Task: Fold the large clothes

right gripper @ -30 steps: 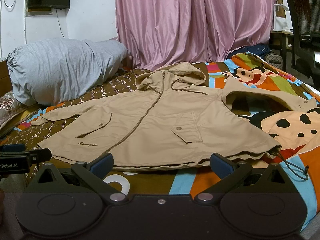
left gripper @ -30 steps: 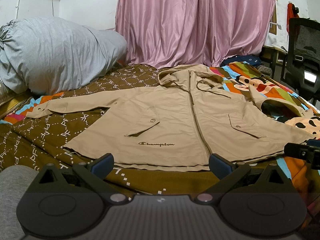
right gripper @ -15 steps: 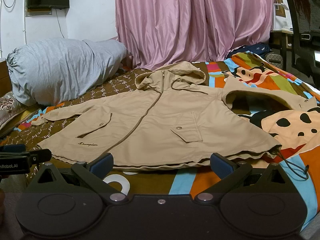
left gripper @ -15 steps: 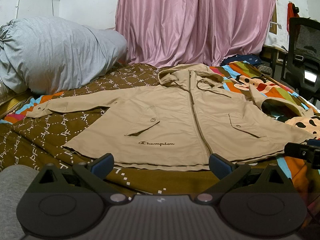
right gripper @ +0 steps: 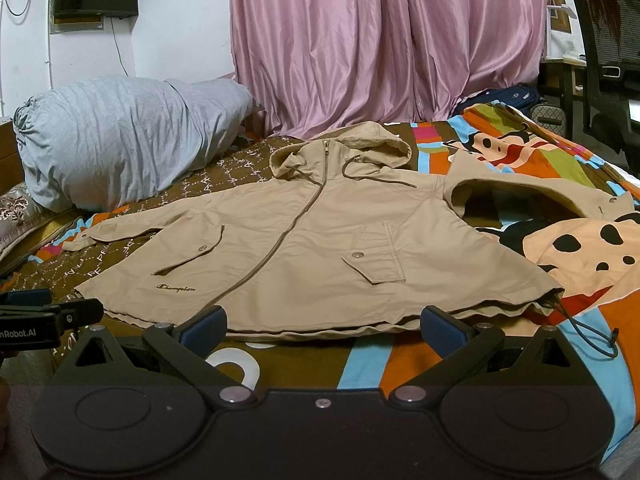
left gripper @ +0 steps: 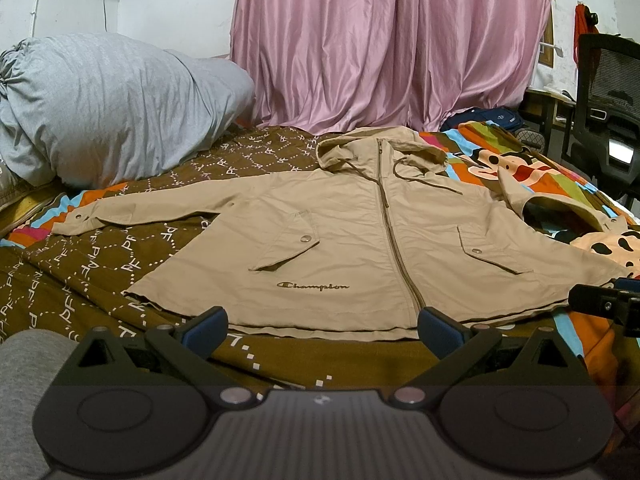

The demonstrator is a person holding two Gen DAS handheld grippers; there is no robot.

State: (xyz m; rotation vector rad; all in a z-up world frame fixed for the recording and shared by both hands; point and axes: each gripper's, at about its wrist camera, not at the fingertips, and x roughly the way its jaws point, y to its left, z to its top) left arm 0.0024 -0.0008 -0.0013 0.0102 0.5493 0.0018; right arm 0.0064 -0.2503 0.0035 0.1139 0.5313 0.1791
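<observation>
Office chair [right gripper: 608, 40] cut by frame edge

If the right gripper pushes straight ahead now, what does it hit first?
Most likely the tan jacket's bottom hem, lying just past the open right gripper, right of the zipper. Depth is hard to judge.

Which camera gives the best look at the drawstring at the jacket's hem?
The right wrist view: the hem drawstring trails in full from the jacket corner onto the bedspread. In the left wrist view that corner sits behind the right gripper, hiding the cord.
</observation>
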